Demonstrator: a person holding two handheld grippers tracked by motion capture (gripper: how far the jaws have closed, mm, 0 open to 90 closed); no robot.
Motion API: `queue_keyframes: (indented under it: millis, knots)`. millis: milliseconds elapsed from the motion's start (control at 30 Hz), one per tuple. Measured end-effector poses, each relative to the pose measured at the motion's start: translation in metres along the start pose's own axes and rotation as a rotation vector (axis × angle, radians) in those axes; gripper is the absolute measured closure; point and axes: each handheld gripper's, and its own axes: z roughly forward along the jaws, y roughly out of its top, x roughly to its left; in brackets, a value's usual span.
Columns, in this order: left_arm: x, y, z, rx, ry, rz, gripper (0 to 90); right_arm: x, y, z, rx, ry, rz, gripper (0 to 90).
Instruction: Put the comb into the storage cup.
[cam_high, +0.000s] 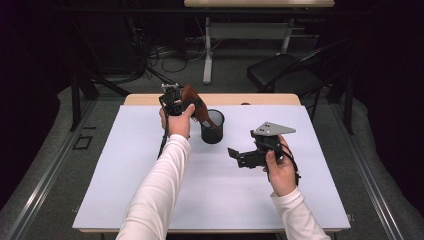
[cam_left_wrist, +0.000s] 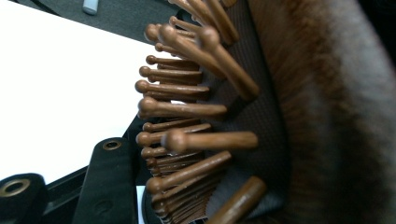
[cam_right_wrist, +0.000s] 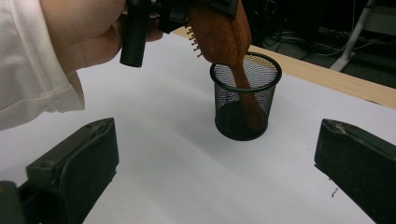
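The right gripper (cam_high: 239, 156) hovers wide open and empty over the white table (cam_high: 125, 175). Beyond its fingers, the left gripper (cam_high: 176, 102) seems clamped on the wooden hairbrush (cam_right_wrist: 219, 32), handle down in the black mesh cup (cam_right_wrist: 245, 100); dark room behind.

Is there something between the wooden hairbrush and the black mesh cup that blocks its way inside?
Nothing visible blocks it. The hairbrush, held by the left tongs, already has its handle inside the open mesh cup. The right tongs stand open, apart from the cup, on the white table.
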Motion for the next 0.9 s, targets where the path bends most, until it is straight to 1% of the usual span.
queue_keyframes:
  millis: [233,300,467,667,900]
  knots:
    - [0.001,-0.001,0.0,-0.007,-0.011,0.002,46.7,0.0,0.0,0.0,0.002,0.001,-0.002,0.0]
    - [0.002,-0.001,0.0,-0.007,-0.008,0.004,46.5,0.0,0.0,0.0,0.003,0.0,-0.001,0.0]
    - [0.008,-0.002,0.0,-0.011,-0.009,-0.027,46.3,0.001,0.0,0.001,0.005,0.002,-0.001,0.0]
    - [0.014,-0.003,-0.001,-0.013,-0.023,-0.041,46.0,0.001,-0.001,0.002,0.009,0.004,-0.004,0.0]
    - [0.016,-0.004,0.0,-0.024,-0.034,-0.037,45.4,0.002,-0.001,0.003,0.01,0.006,-0.004,0.0]
